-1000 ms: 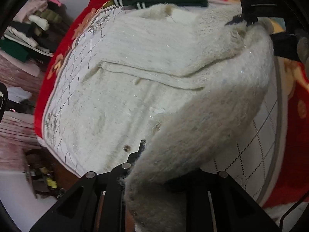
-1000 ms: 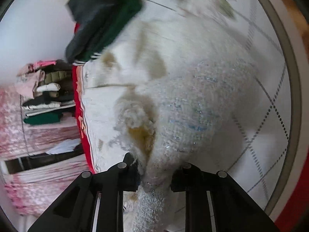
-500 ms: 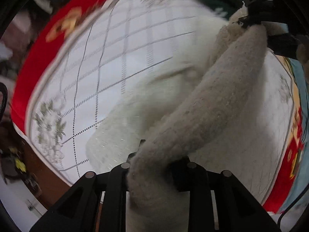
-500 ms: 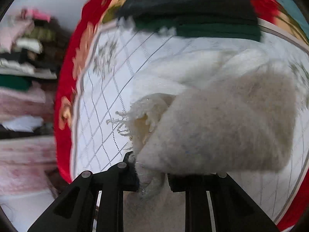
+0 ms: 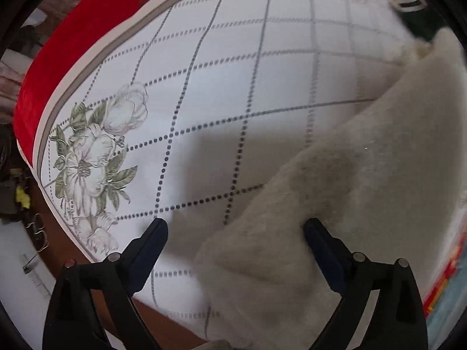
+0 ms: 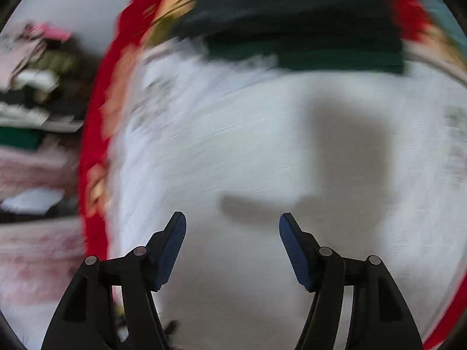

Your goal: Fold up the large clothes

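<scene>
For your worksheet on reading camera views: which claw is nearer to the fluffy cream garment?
Left. The left claw is open astride the fluffy cream garment, whose end lies loose between its fingers. The right claw is open over blurred white fabric with nothing between its fingers.

Sweater [image 5: 364,189]: cream/off-white, fuzzy, plain, no print. Bedsheet [image 5: 233,73]: white w/ grey diamond grid, some lines solid, some dotted; grey-white flowers w/ green leaves printed nr its corner; grey band along the edge. Blanket [image 5: 73,43] under it: bright red w/ orange-yellow floral bits; teal + yellow strip at far right edge of left view. Folded garment [image 6: 292,29] at top of right view: dark green/black; white stripes on its trim in left view. Clothes pile [image 6: 35,87] beside bed, blurred: pink, white, olive, green, black. Gripper frames black, pads [image 6: 172,248] dark blue w/ fine ribbed texture
</scene>
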The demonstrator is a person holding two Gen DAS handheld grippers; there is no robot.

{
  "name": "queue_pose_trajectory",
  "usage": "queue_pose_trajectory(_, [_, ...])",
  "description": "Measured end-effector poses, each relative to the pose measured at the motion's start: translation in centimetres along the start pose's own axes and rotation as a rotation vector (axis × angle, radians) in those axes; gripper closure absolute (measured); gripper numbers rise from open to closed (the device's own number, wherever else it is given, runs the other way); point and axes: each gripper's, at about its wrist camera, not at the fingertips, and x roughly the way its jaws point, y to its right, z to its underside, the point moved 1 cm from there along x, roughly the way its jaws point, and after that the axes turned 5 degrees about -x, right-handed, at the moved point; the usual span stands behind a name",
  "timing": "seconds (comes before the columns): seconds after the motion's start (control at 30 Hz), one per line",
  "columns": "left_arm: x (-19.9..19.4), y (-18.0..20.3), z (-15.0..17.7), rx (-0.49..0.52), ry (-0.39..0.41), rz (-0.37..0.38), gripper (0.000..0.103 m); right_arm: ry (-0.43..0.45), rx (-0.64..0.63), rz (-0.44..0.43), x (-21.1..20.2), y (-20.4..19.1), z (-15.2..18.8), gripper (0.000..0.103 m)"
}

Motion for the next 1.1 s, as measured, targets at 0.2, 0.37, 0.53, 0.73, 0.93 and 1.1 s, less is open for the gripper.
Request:
queue_pose_trajectory(0.2, [0.0, 2.5, -0.6, 0.023, 0.038, -0.066, 0.002, -0.052, 0.175, -0.121, 6.2, 11.3, 0.0, 0.022])
queue_pose_trajectory(0.37, [-3.3, 4.5, -0.9, 0.057, 0.118, -0.108, 0.002, -0.03, 0.186, -0.34, 9.8, 12.7, 0.9, 0.035])
queue_pose_trajectory(0.53, [-7.7, 5.7, -0.8, 0.044, 0.192, -0.128, 0.002, 0.019, 0.318, -0.429, 6.2, 15.0, 3.9, 0.072])
queue_pose_trajectory(0.73, [-11.4, 4.7, 0.3, 0.033, 0.226, -0.157, 0.002, -0.009, 0.524, -0.231, -0.3, 20.4, 14.0, 0.061])
queue_pose_trajectory(0.93, [-9.9, 7.1, 3.2, 0.15, 0.232, -0.221, 0.002, -0.235, 0.366, -0.019, -3.0, 23.0, 20.6, 0.037])
queue_pose_trajectory(1.1, [-8.5, 13.3, 4.8, 0.219, 0.201, -0.09, 0.002, -0.139, 0.131, 0.032, -8.3, 19.7, 18.9, 0.037])
